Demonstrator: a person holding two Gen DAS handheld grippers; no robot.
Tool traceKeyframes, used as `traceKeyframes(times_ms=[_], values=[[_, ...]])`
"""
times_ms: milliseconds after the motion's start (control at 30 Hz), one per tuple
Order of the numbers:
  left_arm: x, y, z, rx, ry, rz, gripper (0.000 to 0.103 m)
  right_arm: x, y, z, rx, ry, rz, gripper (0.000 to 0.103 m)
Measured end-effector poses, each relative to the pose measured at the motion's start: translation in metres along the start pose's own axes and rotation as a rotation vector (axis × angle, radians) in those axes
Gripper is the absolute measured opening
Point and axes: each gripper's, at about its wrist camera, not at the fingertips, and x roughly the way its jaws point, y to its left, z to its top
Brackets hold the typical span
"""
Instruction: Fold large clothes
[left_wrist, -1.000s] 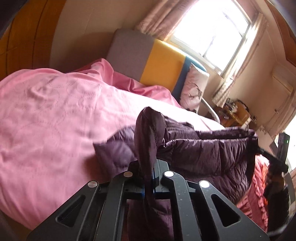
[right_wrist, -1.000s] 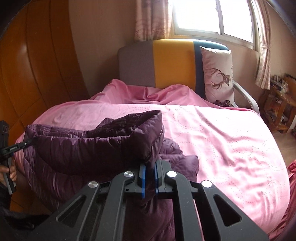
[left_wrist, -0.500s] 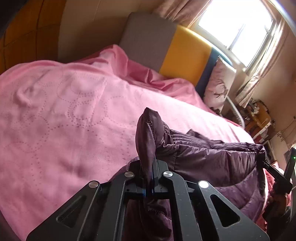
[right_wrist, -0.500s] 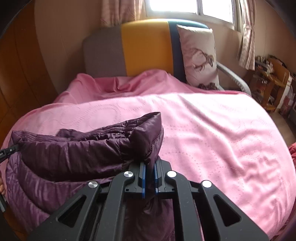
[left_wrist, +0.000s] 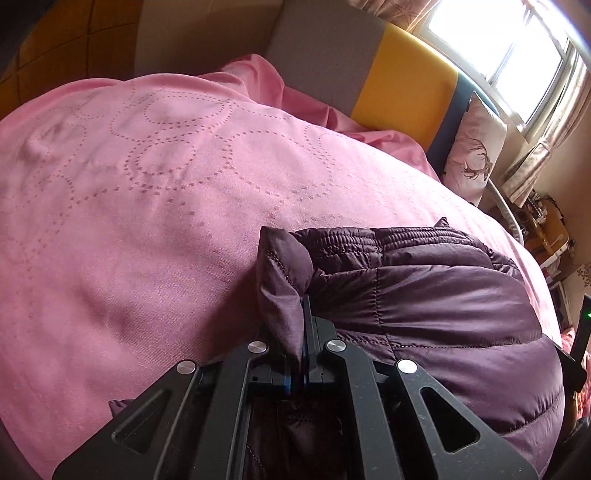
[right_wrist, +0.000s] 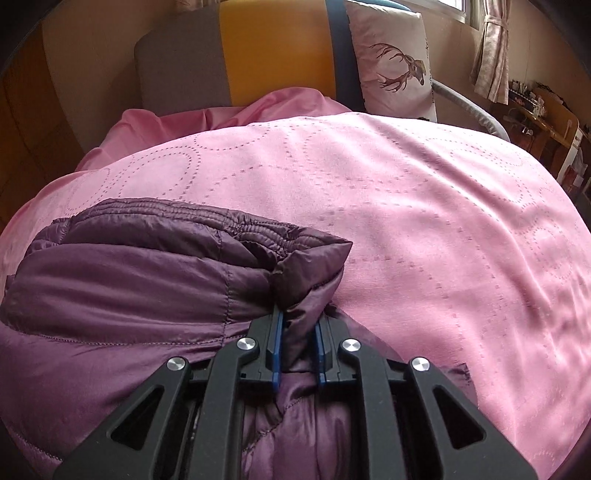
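A dark purple quilted puffer jacket (left_wrist: 436, 295) lies on the pink bedspread (left_wrist: 155, 206), its elastic hem edge turned toward the headboard. My left gripper (left_wrist: 300, 354) is shut on the jacket's left corner, low over the bed. In the right wrist view the jacket (right_wrist: 122, 273) spreads to the left. My right gripper (right_wrist: 298, 350) holds the right corner between its blue pads, jaws slightly parted with the fabric bunched between them. The pink bedspread (right_wrist: 424, 206) fills the right side.
A grey, yellow and blue headboard (right_wrist: 266, 48) stands at the far end with a deer-print pillow (right_wrist: 395, 66) against it. A window with curtains (left_wrist: 517, 44) is behind. A cluttered wooden desk (right_wrist: 546, 114) stands to the right of the bed.
Both grippers have lowered and moved forward with the jacket corners, from held up in the air down to the bedspread. The jacket now lies flat. The right gripper's jaws have parted a little.
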Motion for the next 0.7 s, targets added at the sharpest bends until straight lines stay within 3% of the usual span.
traceKeyframes(times_ms=[200, 267, 333, 367, 467, 567, 700], values=[[-0.005, 0.000, 0.003, -0.001, 0.014, 0.030, 0.008, -0.009, -0.003, 0.005, 0.003, 0.008, -0.002, 0.017], [-0.016, 0.003, 0.007, -0.028, 0.014, 0.065, 0.022, -0.021, -0.003, 0.007, 0.000, -0.001, -0.014, 0.024], [-0.037, 0.009, 0.008, -0.072, -0.022, 0.073, 0.039, -0.038, -0.003, 0.008, 0.002, -0.037, -0.009, 0.043], [-0.048, 0.013, 0.008, -0.097, -0.045, 0.059, 0.045, -0.049, -0.001, 0.007, 0.003, -0.060, -0.011, 0.043], [-0.085, 0.009, 0.006, -0.122, -0.122, 0.042, 0.046, -0.081, 0.011, 0.003, -0.008, -0.123, -0.014, 0.046], [-0.112, -0.019, -0.007, -0.072, -0.176, 0.006, 0.046, -0.111, 0.038, -0.011, -0.020, -0.176, 0.029, 0.058], [-0.111, -0.072, -0.035, 0.016, -0.162, -0.069, 0.046, -0.124, 0.091, -0.037, -0.120, -0.220, 0.053, 0.064]])
